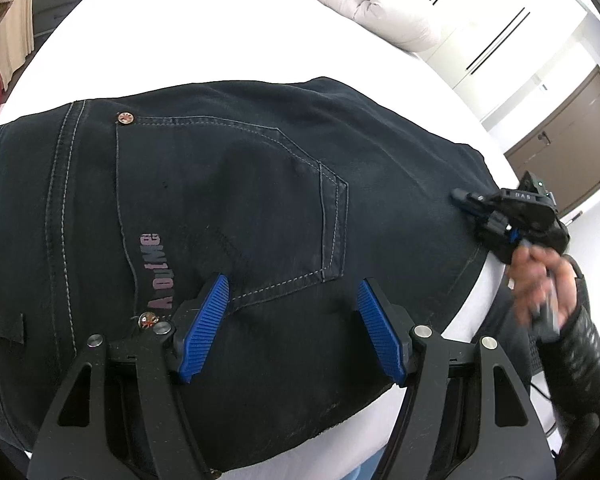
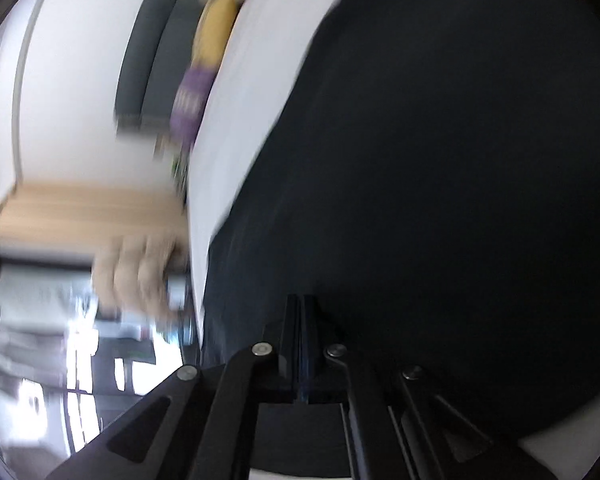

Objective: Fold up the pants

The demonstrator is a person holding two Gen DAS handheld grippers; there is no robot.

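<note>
Black jeans (image 1: 240,200) lie folded on a white bed (image 1: 220,40), back pocket (image 1: 236,208) up with pink lettering beside it. My left gripper (image 1: 294,292) hovers over the pocket's lower edge with its blue pads (image 1: 204,328) wide apart and nothing between them. My right gripper (image 1: 458,196) shows at the pants' right edge, held by a hand (image 1: 540,280), its tip resting on the fabric. In the blurred right wrist view the jaws (image 2: 302,308) are pressed together over the dark pants (image 2: 440,180); whether cloth is pinched is unclear.
Pillows and a bunched quilt (image 1: 372,4) sit at the head of the bed. A grey dresser (image 1: 56,4) stands far left, white wardrobes (image 1: 496,36) and a brown door (image 1: 572,136) to the right. The bed's edge runs just right of the pants.
</note>
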